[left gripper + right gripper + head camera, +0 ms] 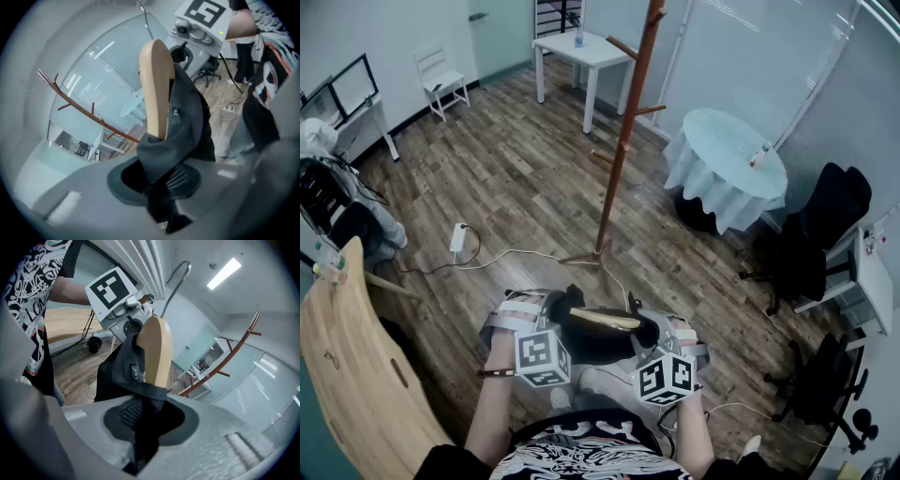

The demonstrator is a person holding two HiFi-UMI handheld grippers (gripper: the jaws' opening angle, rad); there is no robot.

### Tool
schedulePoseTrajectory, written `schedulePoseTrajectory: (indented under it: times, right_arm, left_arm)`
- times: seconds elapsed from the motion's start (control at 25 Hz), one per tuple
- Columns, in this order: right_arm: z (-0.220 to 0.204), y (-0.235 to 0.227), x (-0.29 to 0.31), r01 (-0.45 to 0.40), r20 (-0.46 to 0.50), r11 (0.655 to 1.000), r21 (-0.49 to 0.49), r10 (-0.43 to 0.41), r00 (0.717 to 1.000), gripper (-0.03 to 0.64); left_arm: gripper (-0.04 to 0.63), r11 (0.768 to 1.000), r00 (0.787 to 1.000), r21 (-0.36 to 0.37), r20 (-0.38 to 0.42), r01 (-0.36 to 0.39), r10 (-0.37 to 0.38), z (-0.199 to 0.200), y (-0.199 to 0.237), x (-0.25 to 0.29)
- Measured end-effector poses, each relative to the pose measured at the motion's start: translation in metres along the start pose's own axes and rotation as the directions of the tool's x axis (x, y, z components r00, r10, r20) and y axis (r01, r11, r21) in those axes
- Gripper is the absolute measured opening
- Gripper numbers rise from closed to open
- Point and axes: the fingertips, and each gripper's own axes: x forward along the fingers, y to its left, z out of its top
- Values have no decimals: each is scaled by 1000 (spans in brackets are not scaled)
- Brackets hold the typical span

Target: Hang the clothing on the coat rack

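Left gripper [157, 197]: fingers clamped on dark garment [595, 342], steadying one end of your wooden hanger [602, 320].
Right gripper [145, 427]: fingers clamped likewise, levelling it.
Coat rack [623, 131]: well apart, ahead.

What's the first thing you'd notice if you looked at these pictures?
The tall reddish-brown coat rack stands on the wooden floor, in the upper middle of the head view. Lower down, the left gripper and right gripper each clamp one side of a dark garment draped on a wooden hanger. A round table under a white cloth sits to the rack's right.
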Motion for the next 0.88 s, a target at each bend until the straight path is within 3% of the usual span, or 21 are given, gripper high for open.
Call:
schedulePoseTrajectory:
  times: [0.4, 0.56, 0.88]
  right_arm:
    - [-3, 39, -30, 5, -33, 999, 39, -4, 999, 64]
    - [-15, 32, -35, 8, -12, 999, 49, -7, 1000, 63]
    - [-35, -1, -31, 11, -8, 999, 34, -11, 1000, 64]
  left_arm:
    - [63, 1000, 1000, 3, -11, 14, -14, 5, -32, -26]
    - [63, 1000, 999, 5, -24, 27, -26, 17, -38, -22]
    - [72, 997, 998, -67, -42, 45, -48, 43, -18, -2]
